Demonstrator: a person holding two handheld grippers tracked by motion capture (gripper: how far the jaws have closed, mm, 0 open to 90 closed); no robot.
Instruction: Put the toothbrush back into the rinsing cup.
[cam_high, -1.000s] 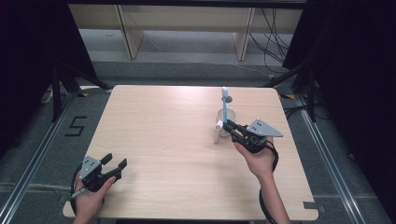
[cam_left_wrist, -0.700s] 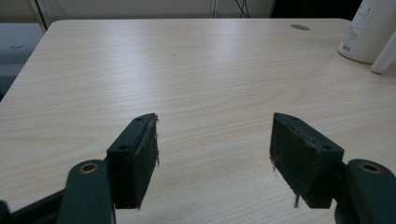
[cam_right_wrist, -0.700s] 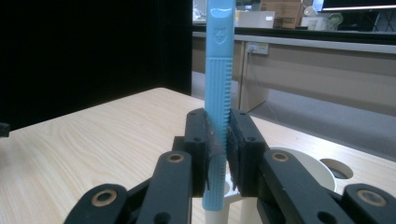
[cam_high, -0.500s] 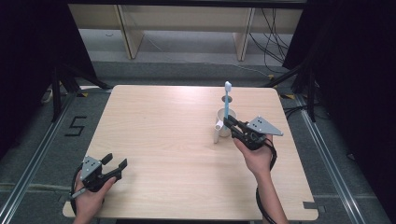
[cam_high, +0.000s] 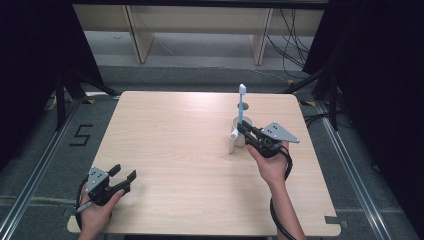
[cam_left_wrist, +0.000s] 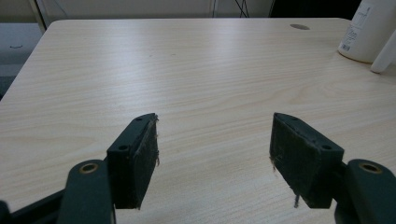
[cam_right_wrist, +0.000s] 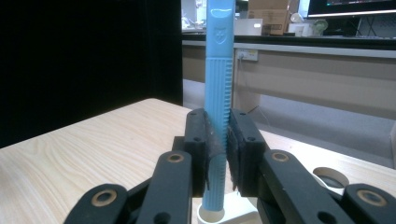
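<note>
A light blue toothbrush (cam_high: 241, 107) stands upright with its bristle head on top and its lower end in a white cup (cam_high: 246, 138). My right gripper (cam_high: 243, 128) is shut on the handle just above the cup's rim. In the right gripper view both pads clamp the ribbed handle (cam_right_wrist: 218, 79) of the right gripper's (cam_right_wrist: 218, 154) catch. A white tube (cam_high: 233, 140) leans against the cup's left side. At the table's near left corner my left gripper (cam_high: 124, 175) rests open, with nothing between its jaws (cam_left_wrist: 215, 149).
The pale wooden table (cam_high: 180, 140) has bare surface between the two hands. In the left gripper view the cup (cam_left_wrist: 371, 28) and the tube (cam_left_wrist: 385, 53) stand far off at the top right. Shelving and cables lie beyond the far edge.
My right gripper has lifted the toothbrush slightly and shifted it a little towards the cup. The left hand has stayed in place.
</note>
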